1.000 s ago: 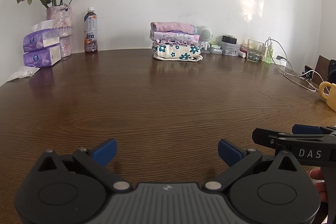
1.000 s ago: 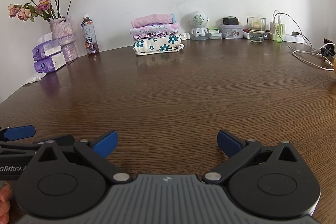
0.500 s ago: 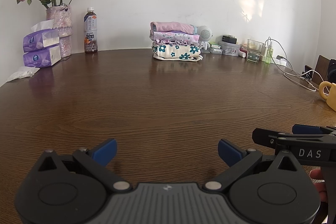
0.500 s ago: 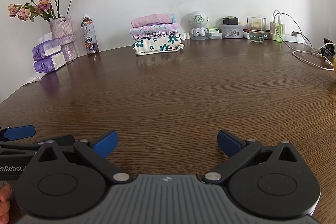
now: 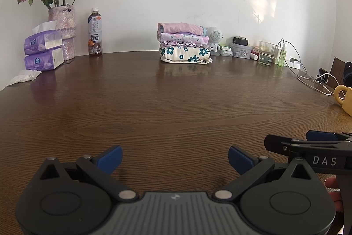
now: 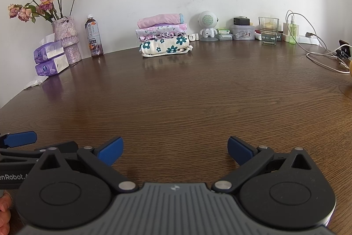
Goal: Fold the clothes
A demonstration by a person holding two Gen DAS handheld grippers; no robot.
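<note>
Left wrist view looks over the left gripper (image 5: 175, 156), its blue-padded fingers spread wide with nothing between them, low above the dark wooden table (image 5: 176, 107). Right wrist view shows the right gripper (image 6: 175, 150) the same way, jaws apart and empty, just beside its partner. The stack of folded clothes (image 5: 183, 43) sits far off at the wall side of the table, well apart from both grippers; no unfolded garment shows anywhere, so the folding looks finished or waiting on a new piece, and I cannot tell which.

Risks, as I judge them: a reach toward the stack could catch only the top pink piece and drag the pile askew, since soft cotton layers slide on each other and on the glossy tabletop. The small white robot-shaped speaker (image 6: 206, 24) stands just right of the stack, the glass (image 6: 268, 30) and green spray bottle (image 6: 292, 29) further right, the tea bottle (image 6: 94, 36) to its left; a wide sweep could tip any of them.

The stack is four soft, rounded folds: pink knit on top, floral prints and a ruffled edge beneath, cream cloth with teal flowers at the bottom. The table shows a fine grain and faint reflections
</note>
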